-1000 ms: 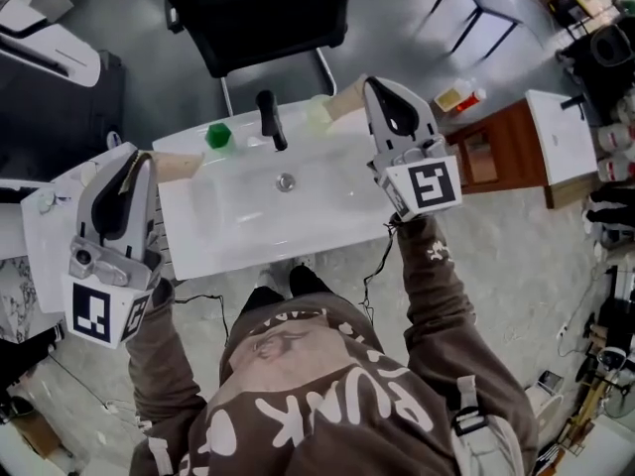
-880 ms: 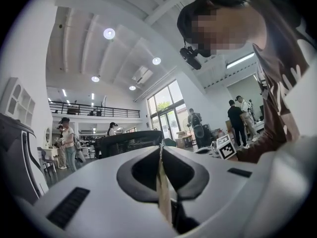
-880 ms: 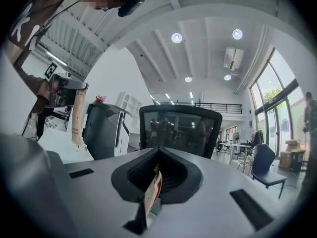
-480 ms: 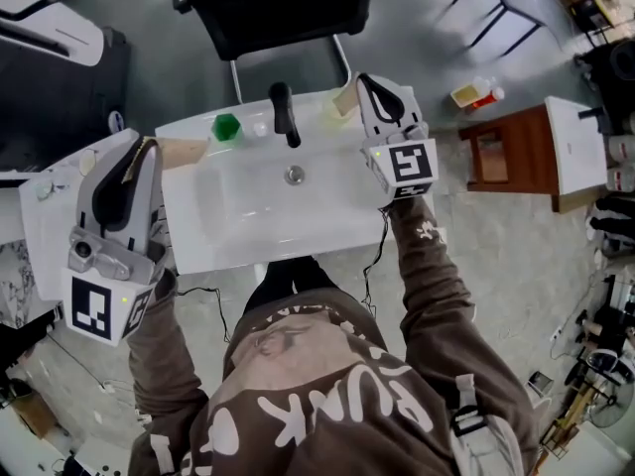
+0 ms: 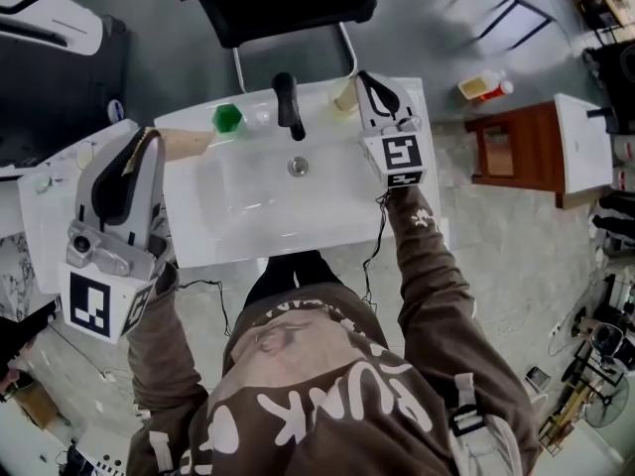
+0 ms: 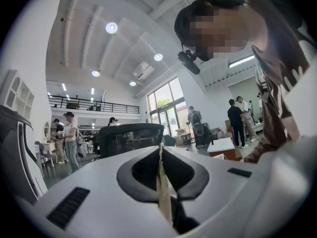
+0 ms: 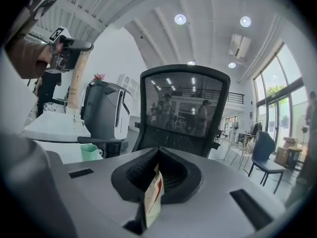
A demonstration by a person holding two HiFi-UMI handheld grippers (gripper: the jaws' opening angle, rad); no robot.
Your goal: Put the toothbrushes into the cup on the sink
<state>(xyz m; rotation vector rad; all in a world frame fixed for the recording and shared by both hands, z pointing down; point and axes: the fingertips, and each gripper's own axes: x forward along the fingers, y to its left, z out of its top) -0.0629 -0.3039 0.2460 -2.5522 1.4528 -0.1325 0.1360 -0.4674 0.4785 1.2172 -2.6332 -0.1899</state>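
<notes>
2 toothbrush packs are up in the air, 1 in each gripper, and neither is in the cup yet. The left gripper (image 5: pixel 151 137) is clamped tight on a tan pack (image 5: pixel 187 144). It is held level off the left edge of the sink (image 5: pixel 298 246), so the pack's free end reaches over the back left corner. The right gripper (image 5: pixel 360 79) is closed just as tight on a pale pack (image 5: pixel 345 97) with red print, above the back right corner.

Each pack appears to be pinched by 1 end, which would leave most of its length free to drop into a container. The green cup (image 5: pixel 227 118) stands upright on the back edge, between the back left corner and the black faucet (image 5: pixel 288 107).

The left pack has an open line to the cup. The right one has the faucet between it and the cup and would need to pass over or around it. The basin in front is bare, which leaves room to swing low, and a chair (image 5: pixel 278 3) stands beyond the back edge.
</notes>
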